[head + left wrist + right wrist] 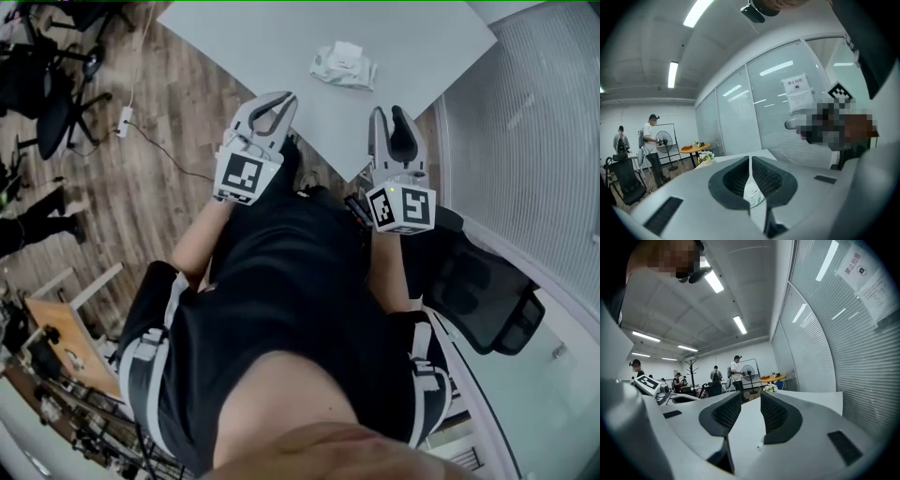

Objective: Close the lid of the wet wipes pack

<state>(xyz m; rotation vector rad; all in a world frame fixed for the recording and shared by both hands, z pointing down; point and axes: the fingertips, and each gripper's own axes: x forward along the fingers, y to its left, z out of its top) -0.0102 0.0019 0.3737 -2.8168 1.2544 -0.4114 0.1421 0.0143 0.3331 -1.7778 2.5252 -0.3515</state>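
The wet wipes pack (343,66), white with green print, lies on the grey table (234,37) near its right corner. Both grippers hover at the table's near edge, short of the pack and not touching it. My left gripper (278,101) is shut with nothing in it; in the left gripper view its jaws (750,164) meet, and a sliver of the pack (753,194) shows through the slit below them. My right gripper (394,114) stands open; in the right gripper view only bare tabletop (745,427) shows between its fingers (780,416).
A glass wall with blinds (544,141) runs along the right. A black office chair (487,295) stands behind my right side, with more chairs (56,103) and a power strip (124,120) on the wood floor at left. People stand far across the room near a round orange table (696,148).
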